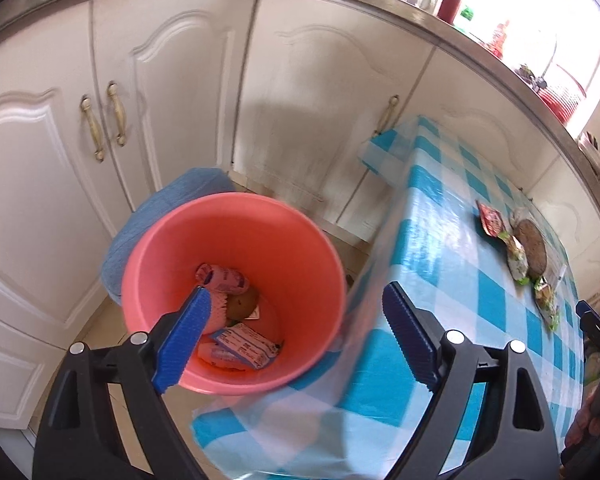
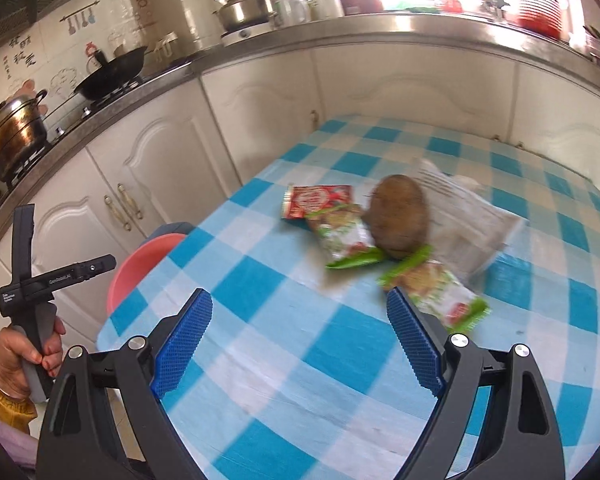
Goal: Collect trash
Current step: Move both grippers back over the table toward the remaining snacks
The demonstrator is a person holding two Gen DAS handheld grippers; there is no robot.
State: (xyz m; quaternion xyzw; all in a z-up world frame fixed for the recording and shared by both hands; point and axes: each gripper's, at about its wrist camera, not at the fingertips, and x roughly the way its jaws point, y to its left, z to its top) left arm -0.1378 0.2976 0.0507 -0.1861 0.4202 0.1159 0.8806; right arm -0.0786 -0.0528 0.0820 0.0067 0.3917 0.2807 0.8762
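A pink bucket point(image 1: 236, 292) stands on the floor left of the table; it holds pink wrappers point(image 1: 242, 346) and a brown potato-like lump point(image 1: 242, 304). My left gripper point(image 1: 296, 340) is open and empty above the bucket's rim. My right gripper point(image 2: 300, 344) is open and empty over the checked tablecloth point(image 2: 284, 360). On the table lie a red sachet point(image 2: 318, 200), two green snack packets point(image 2: 342, 240) point(image 2: 440, 292), a brown potato point(image 2: 400, 216) and a clear plastic bag point(image 2: 468, 220). The bucket also shows in the right wrist view point(image 2: 140, 268).
White cabinet doors point(image 1: 60, 140) run behind the bucket and table. A blue cloth-covered stool point(image 1: 160, 216) stands behind the bucket. The counter above holds pots point(image 2: 244, 8), a wok point(image 2: 112, 72) and bottles. The tablecloth hangs over the table's left edge point(image 1: 320, 420).
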